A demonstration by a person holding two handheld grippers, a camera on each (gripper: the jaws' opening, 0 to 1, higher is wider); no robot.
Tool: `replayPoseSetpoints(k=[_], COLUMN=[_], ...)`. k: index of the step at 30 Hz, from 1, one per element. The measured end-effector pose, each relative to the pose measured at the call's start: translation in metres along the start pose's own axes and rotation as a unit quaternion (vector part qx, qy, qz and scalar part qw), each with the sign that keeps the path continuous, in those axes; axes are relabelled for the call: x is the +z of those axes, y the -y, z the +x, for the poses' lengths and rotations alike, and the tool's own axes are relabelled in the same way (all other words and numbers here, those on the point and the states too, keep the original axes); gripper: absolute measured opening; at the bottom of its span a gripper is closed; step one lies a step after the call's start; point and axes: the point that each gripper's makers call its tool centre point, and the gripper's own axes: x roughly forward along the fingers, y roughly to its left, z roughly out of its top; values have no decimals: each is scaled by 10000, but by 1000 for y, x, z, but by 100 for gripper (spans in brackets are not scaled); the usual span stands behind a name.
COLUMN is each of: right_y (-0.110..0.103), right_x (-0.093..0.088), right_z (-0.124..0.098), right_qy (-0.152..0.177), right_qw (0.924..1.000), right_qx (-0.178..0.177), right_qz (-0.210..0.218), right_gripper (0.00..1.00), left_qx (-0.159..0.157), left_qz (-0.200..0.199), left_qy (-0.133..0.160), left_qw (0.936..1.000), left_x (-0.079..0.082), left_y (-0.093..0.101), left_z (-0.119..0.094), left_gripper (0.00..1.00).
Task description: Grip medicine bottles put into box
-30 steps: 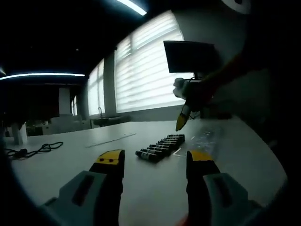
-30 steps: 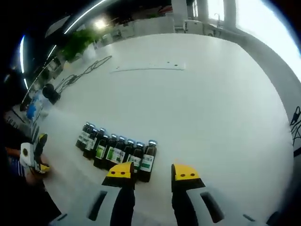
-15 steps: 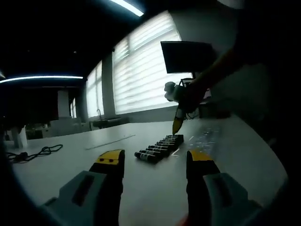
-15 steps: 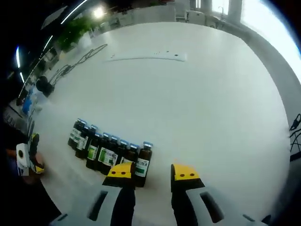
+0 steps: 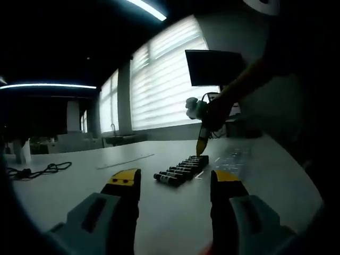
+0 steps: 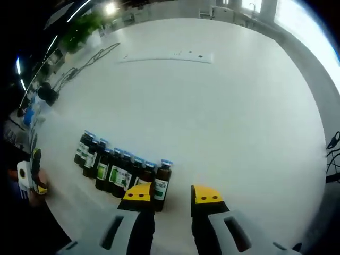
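While right gripper (image 6: pixel 172 194) gapes, bottles (image 6: pixel 120 171) show probably green labels.

Dim office or lab room.
Broad white tabletop (image 6: pixel 223 101), slatted window blinds (image 5: pixel 164 79) upper centre, dark monitor screen (image 5: pixel 215 66), ceiling strip lights (image 5: pixel 146 8).

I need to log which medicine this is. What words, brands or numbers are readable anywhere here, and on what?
No text can be read in either view.
Medicine bottles: green and white labels with print, too small and blurred to read in the right gripper view.
Same row of bottles in the left gripper view: dark and distant, labels not legible.
White strip on the table: only two dark dots, no lettering visible.
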Motion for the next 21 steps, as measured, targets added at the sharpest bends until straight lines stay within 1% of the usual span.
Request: replayPoseSetpoints(k=[4, 5, 7, 10, 14, 15, 18, 19, 20, 21], right_y=[2, 3, 1, -1, -4, -1, 0, -1, 0, 1], right_x=[0, -2, -1, -1, -6, -3, -5, -6, -6, -7], right_z=[2, 4, 5, 7, 10, 10, 8, 8, 8, 7], right_qy=[-71, -128, -144, -190, -336, -279, -365, -386, -389, -395], right_qw=[10000, 9999, 9999, 9998, 9994, 9994, 9992, 9991, 9990, 9989], right_qx=[-17, -11, 6, -18, -49, -150, -173, -165, -194, -240], right_qz=[-25, -3, 43, -3, -96, -119, -71, 3, -57, -29], right_gripper=[22, 22, 20, 18, 17, 15, 8, 8, 8, 8], left_qx=[-22, -16, 0, 7, -12, -10, 4, 4, 3, -1], left_qz=[-66, -94, -149, -169, -141, -148, -174, -176, -172, -165], left_qy=[35, 50, 79, 92, 96, 101, 110, 112, 108, 104], left_qw=[10000, 9999, 9999, 9998, 9999, 9998, 9998, 9998, 9998, 9998], left_x=[1, 2, 3, 4, 4, 5, 5, 5, 5, 5], left_y=[0, -1, -2, -2, -1, -1, -2, -2, -1, -1], left_z=[0, -1, -1, -1, -1, -1, -1, -1, -1, -1], left_gripper=[45, 45, 45, 45, 45, 45, 45, 45, 45, 45])
